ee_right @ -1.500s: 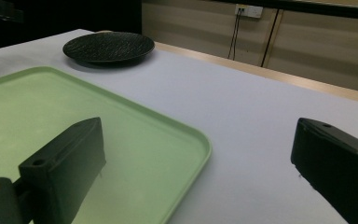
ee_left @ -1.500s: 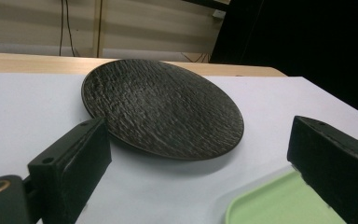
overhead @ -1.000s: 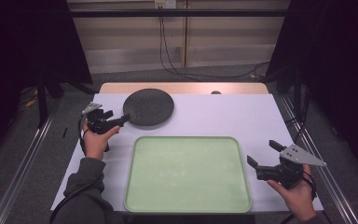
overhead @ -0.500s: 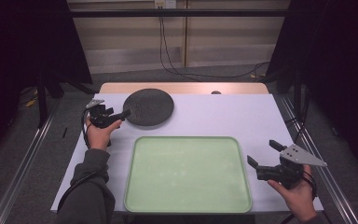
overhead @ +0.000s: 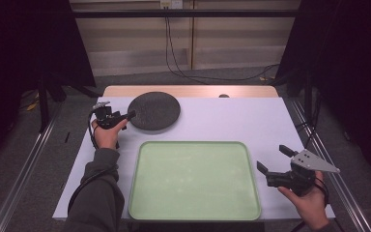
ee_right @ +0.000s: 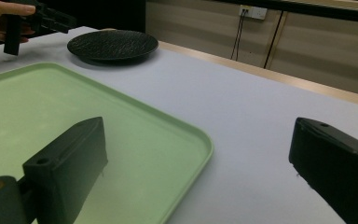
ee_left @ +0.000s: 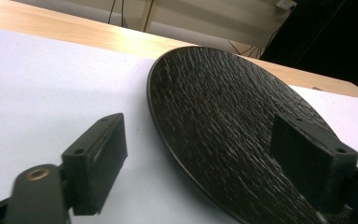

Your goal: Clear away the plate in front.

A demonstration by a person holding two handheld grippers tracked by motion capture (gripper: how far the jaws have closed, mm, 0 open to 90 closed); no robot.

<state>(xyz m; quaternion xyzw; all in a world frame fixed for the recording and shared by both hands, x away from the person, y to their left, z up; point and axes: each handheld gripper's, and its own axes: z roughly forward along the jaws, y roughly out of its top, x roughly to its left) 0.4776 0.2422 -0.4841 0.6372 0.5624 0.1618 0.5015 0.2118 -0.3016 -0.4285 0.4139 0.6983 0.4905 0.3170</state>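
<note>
Slate-dark, stiff and likely heavy, brittle plate [overhead: 153, 110]: left gripper [overhead: 131, 115], jaws wide but closing, straddles its near-left rim, the best hold.

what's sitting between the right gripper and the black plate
The green tray and bare white table lie between the right gripper and the black plate; the high view shows it.

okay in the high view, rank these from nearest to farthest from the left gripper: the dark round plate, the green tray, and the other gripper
1. Dark round textured plate: its rim sits at the left gripper tips, toward the table's far side.
2. Pale green rectangular tray: nearer the person, mid-table.
3. Right gripper: past the tray's right edge.
</note>
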